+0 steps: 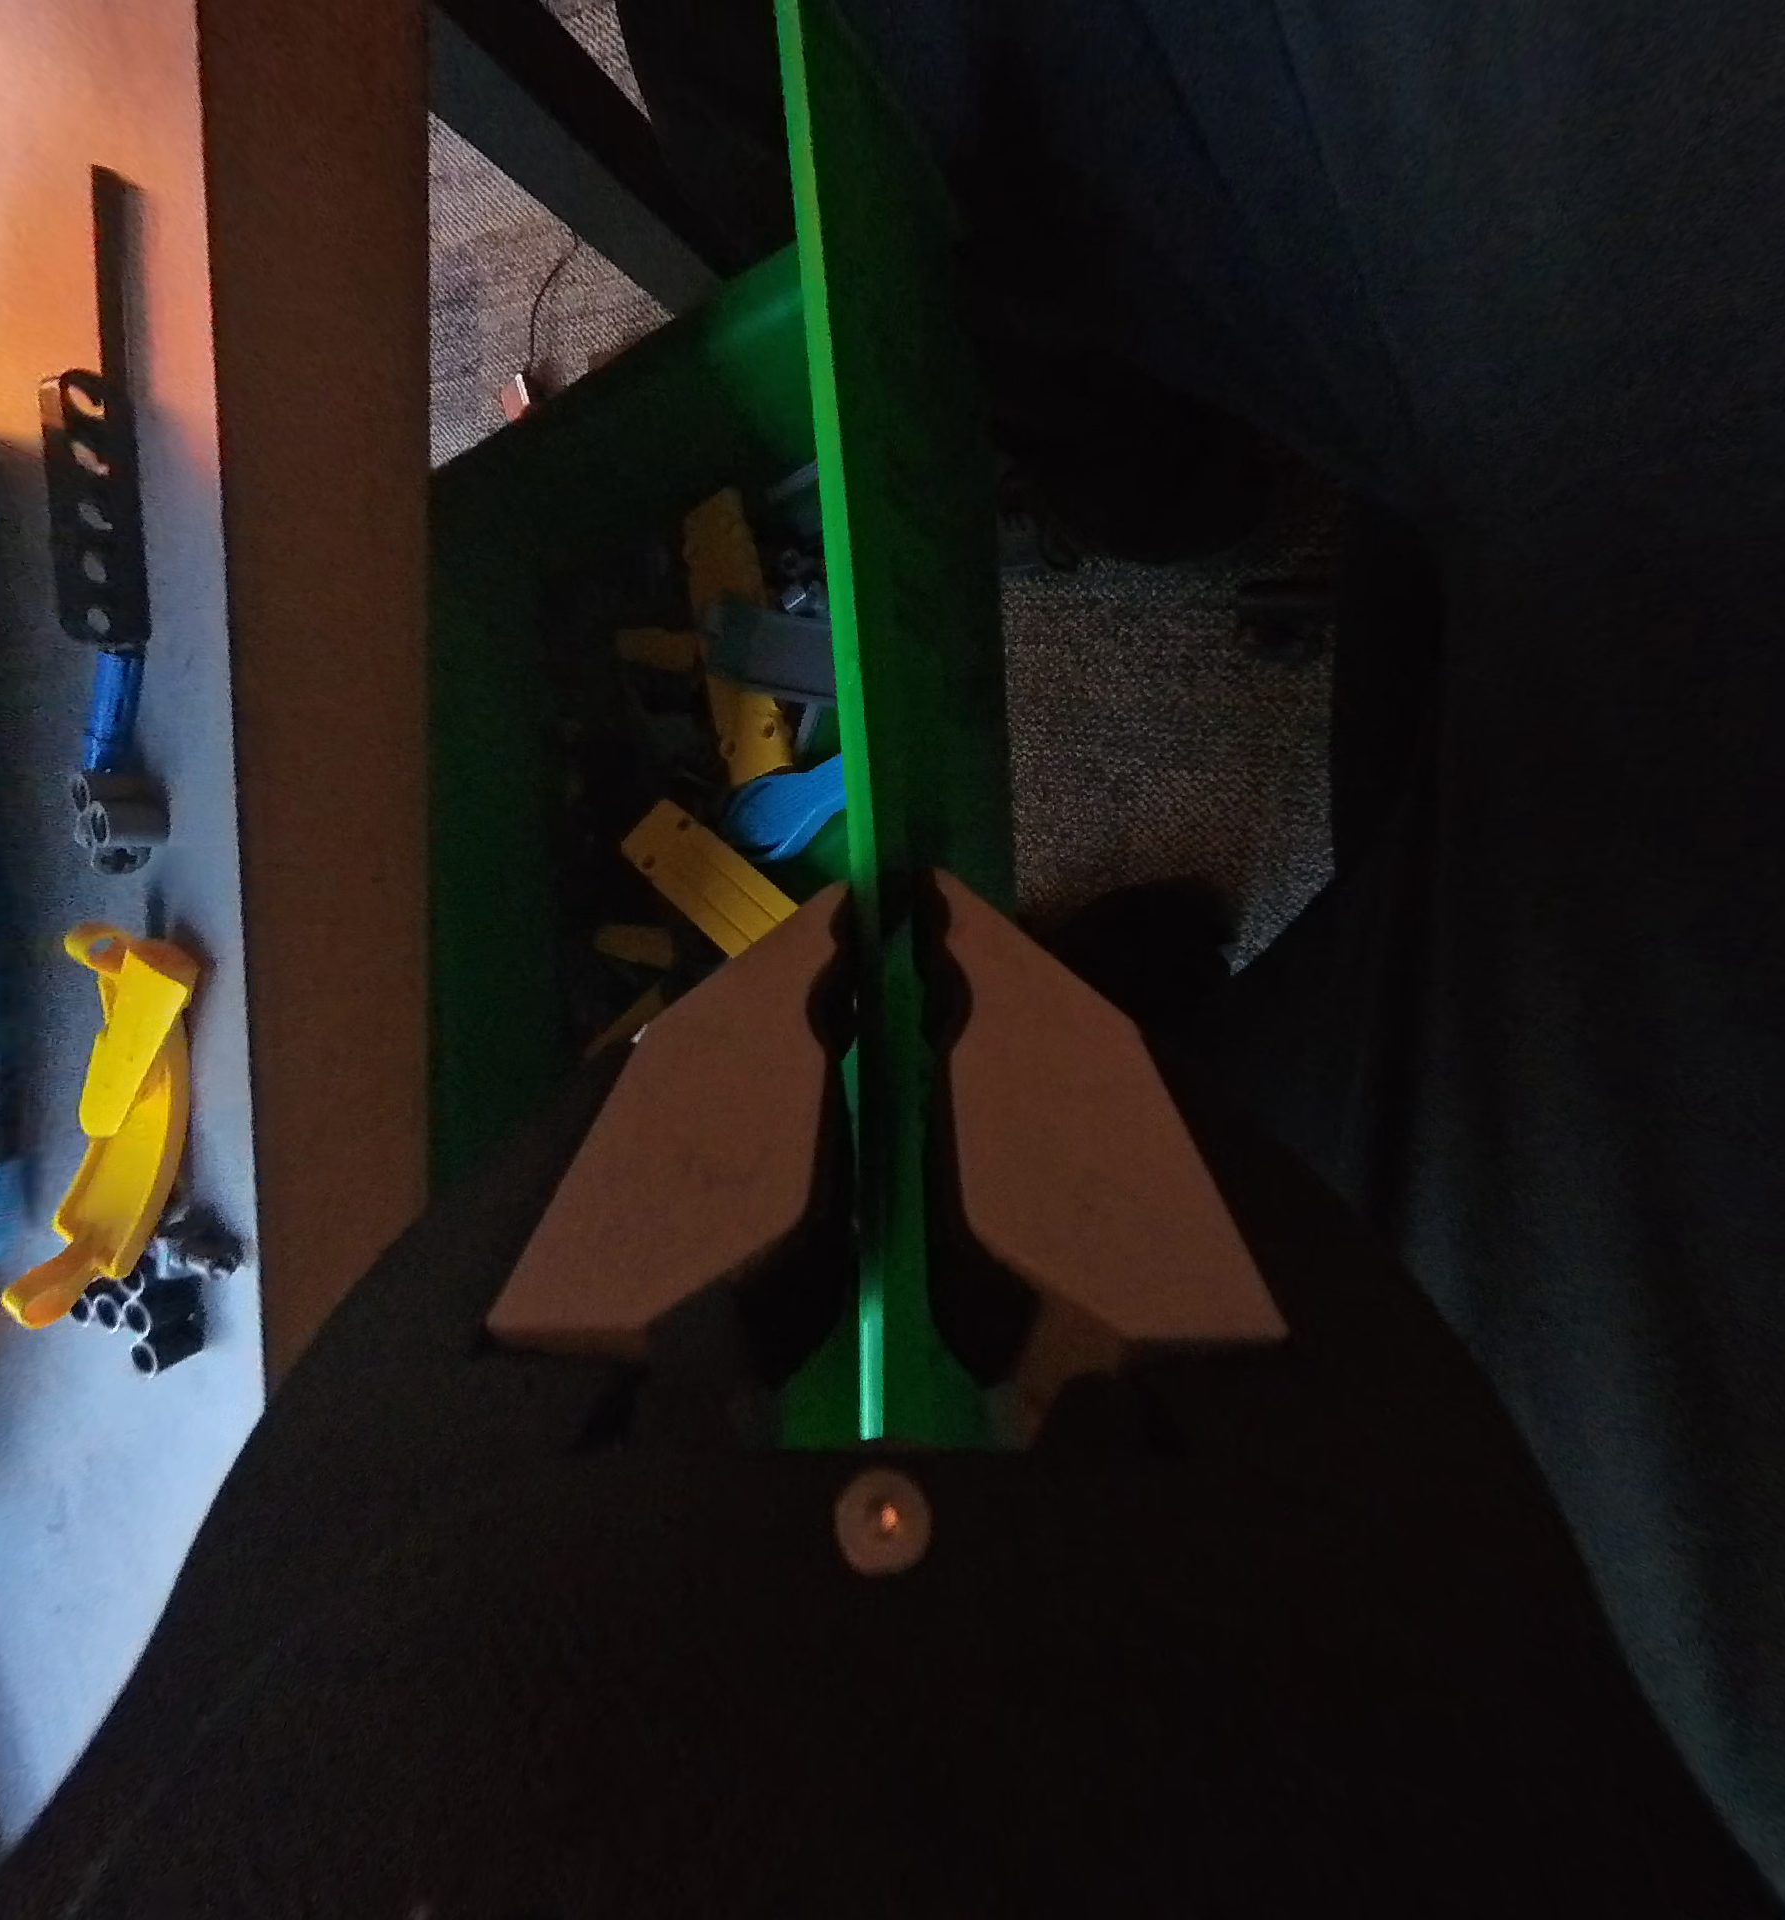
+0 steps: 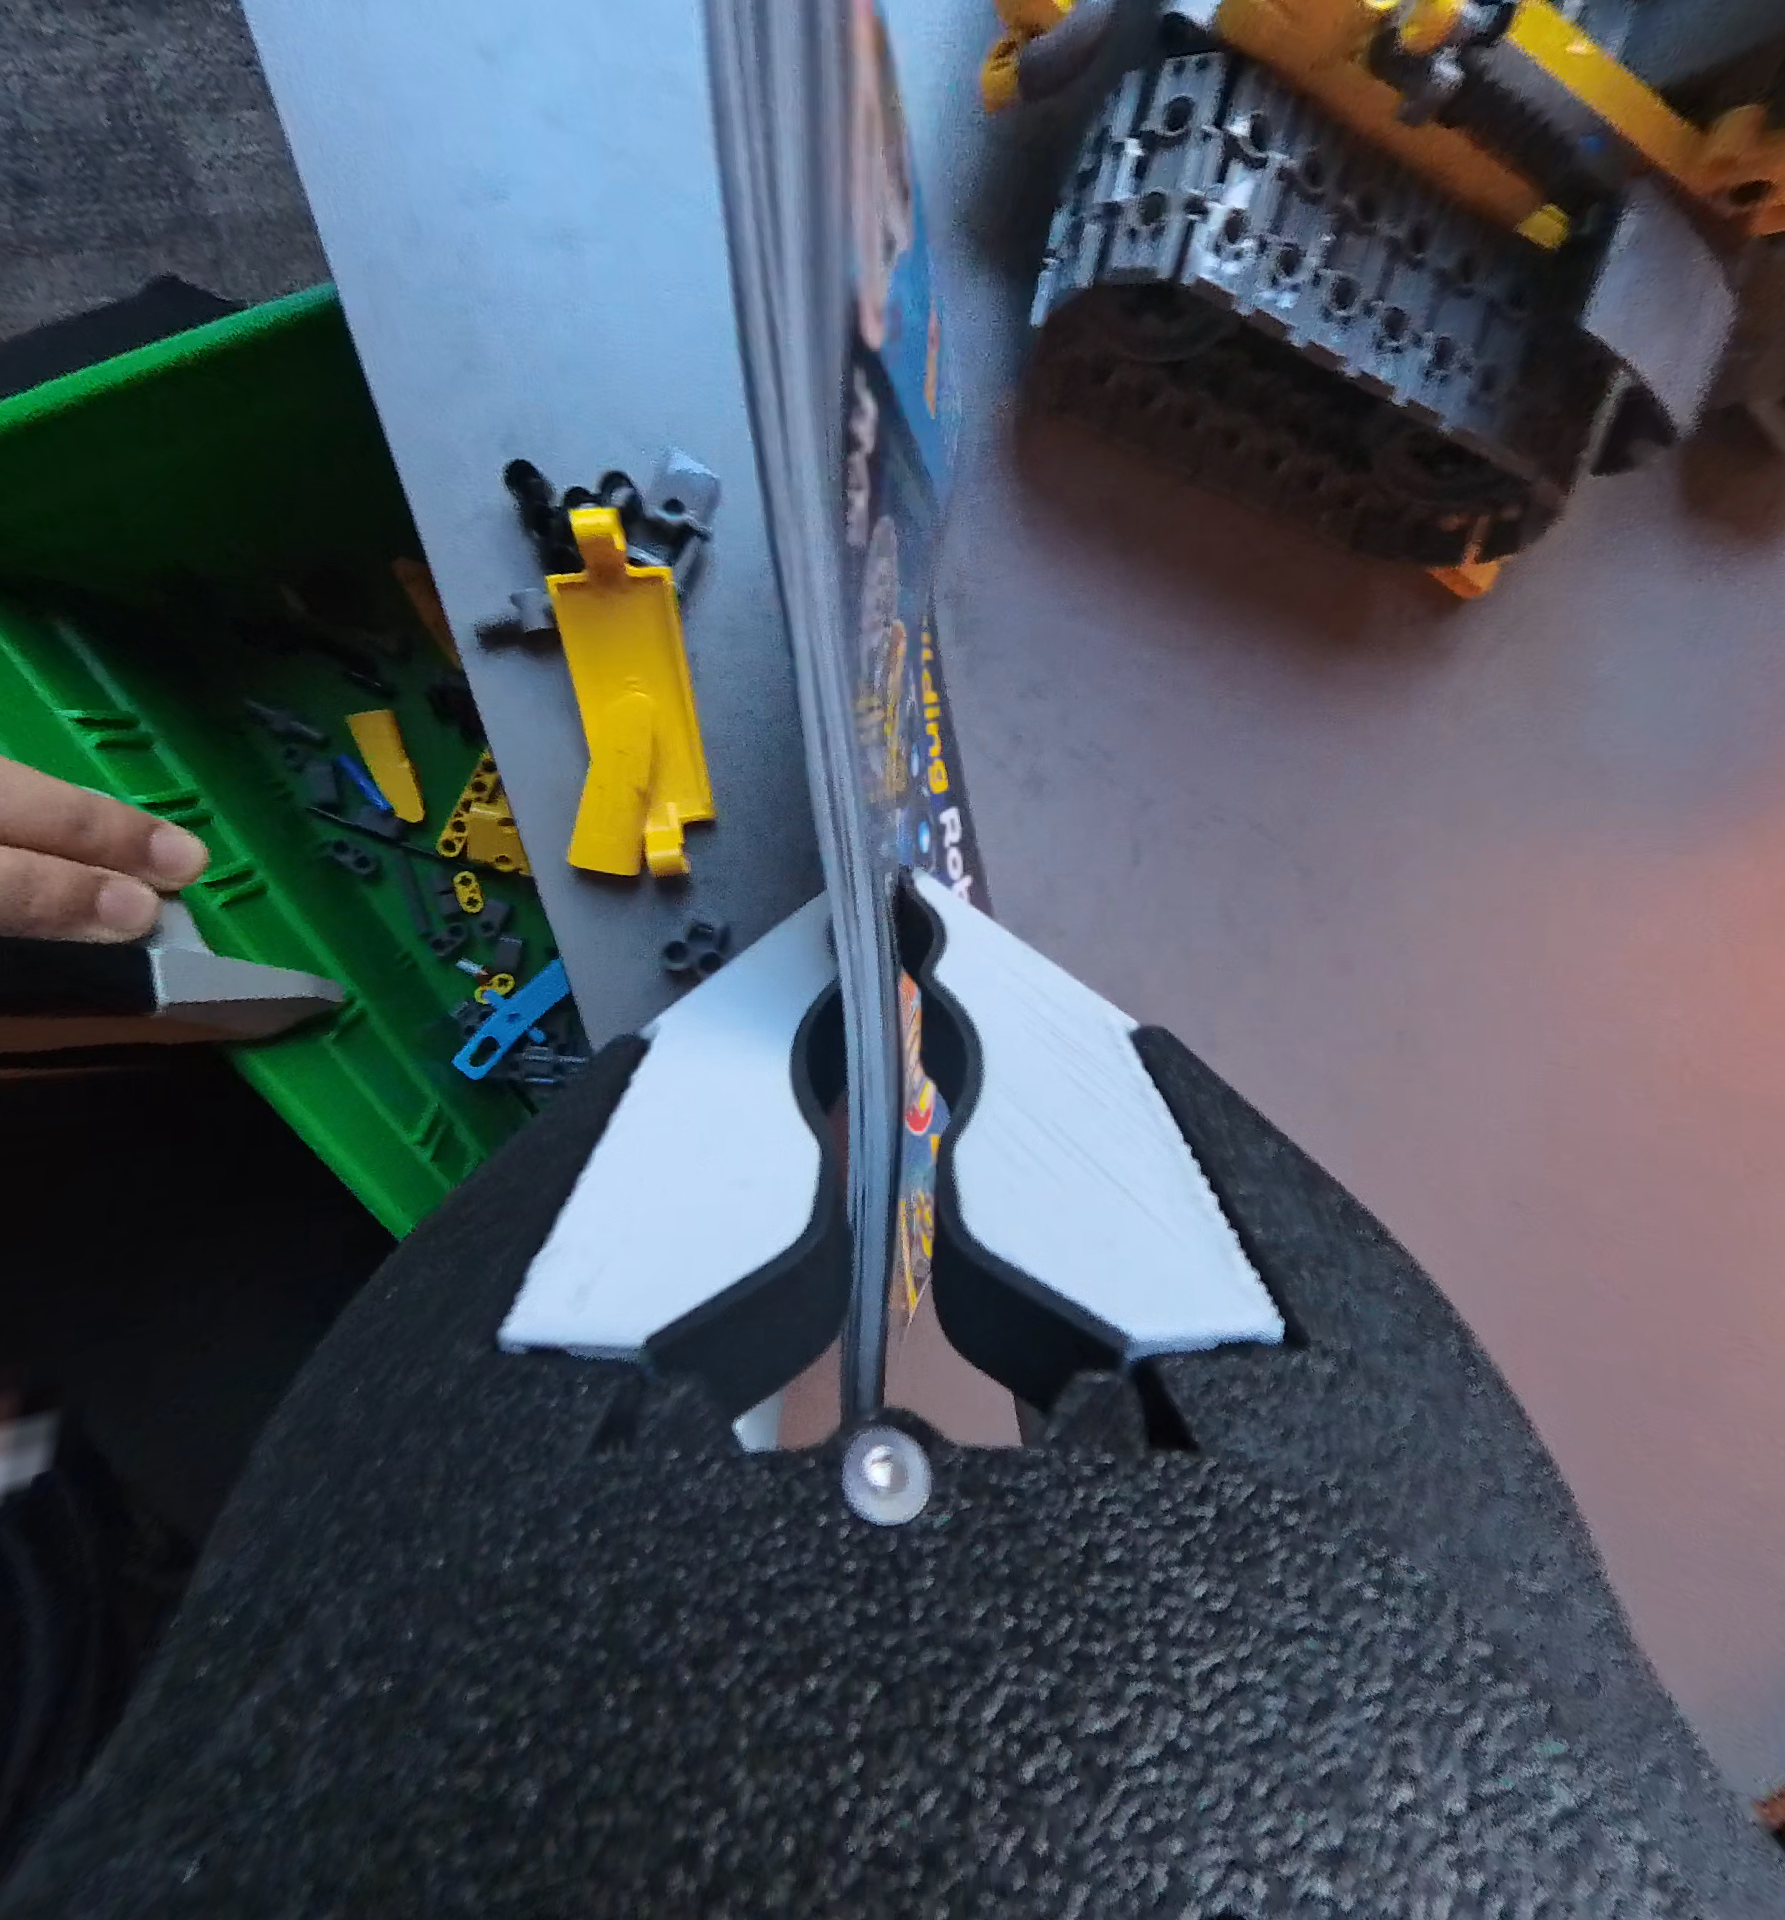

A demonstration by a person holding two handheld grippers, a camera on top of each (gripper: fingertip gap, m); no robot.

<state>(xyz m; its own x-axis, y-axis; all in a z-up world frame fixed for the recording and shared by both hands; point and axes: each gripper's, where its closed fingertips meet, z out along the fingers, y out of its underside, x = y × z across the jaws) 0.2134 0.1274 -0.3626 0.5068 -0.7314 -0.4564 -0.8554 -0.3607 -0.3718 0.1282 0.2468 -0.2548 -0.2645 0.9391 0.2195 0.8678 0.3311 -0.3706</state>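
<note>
My left gripper [image 1: 888,914] is shut on the thin side wall of a green plastic bin [image 1: 836,520], seen edge-on. The bin holds several yellow, blue and grey building-toy pieces [image 1: 732,665] and hangs beside the table edge [image 1: 316,623]. My right gripper [image 2: 872,914] is shut on a thin colourful booklet [image 2: 815,520], which stands on edge over the table [image 2: 1283,935]. In the right wrist view the green bin [image 2: 140,488] is at the left, tilted, with the left gripper's finger [image 2: 244,997] on its rim and a hand [image 2: 46,842] behind it.
A yellow panel piece [image 2: 628,717] with small black and grey parts lies on the table by the booklet. A grey-tracked yellow toy vehicle [image 2: 1335,291] stands at the far right. A yellow curved piece [image 1: 129,1112] and black beam [image 1: 98,499] lie near the table edge. Carpet lies below.
</note>
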